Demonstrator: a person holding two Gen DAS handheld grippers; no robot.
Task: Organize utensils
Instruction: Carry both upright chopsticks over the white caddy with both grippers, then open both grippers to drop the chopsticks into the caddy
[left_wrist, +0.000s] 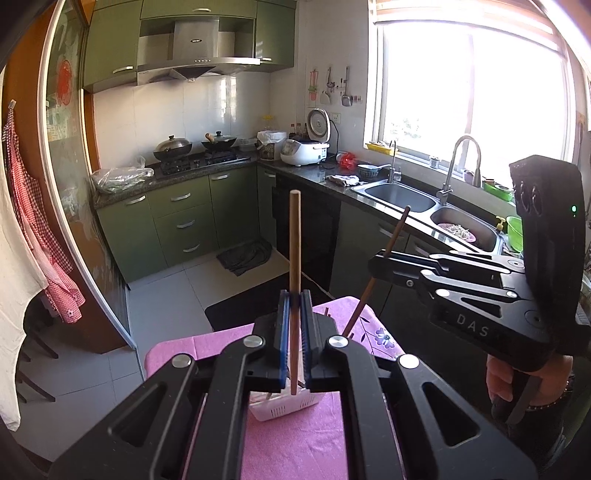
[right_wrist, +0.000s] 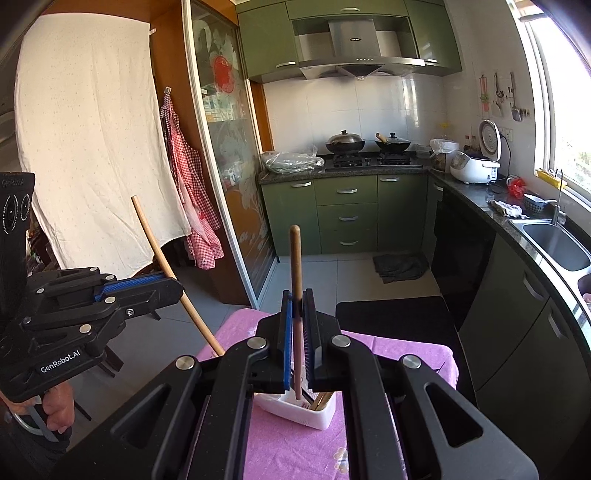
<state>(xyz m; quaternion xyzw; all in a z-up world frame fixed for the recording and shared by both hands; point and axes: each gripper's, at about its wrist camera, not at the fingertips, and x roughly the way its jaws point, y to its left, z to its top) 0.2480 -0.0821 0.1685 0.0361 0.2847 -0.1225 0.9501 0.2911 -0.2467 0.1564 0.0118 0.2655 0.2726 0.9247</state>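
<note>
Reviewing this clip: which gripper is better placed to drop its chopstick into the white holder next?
Hard to separate. Left gripper and right gripper each clamp a chopstick above the white holder; slight edge right, its stick's tip seems nearer the opening.

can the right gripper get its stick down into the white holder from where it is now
Probably yes. The right gripper, shut on a wooden stick, hangs right above the white holder, with nothing between them.

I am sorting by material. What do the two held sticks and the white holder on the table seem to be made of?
The left stick and the right stick look like wood or bamboo: matte brown, no shine. The white holder seems moulded plastic: smooth, with small vent holes.
</note>
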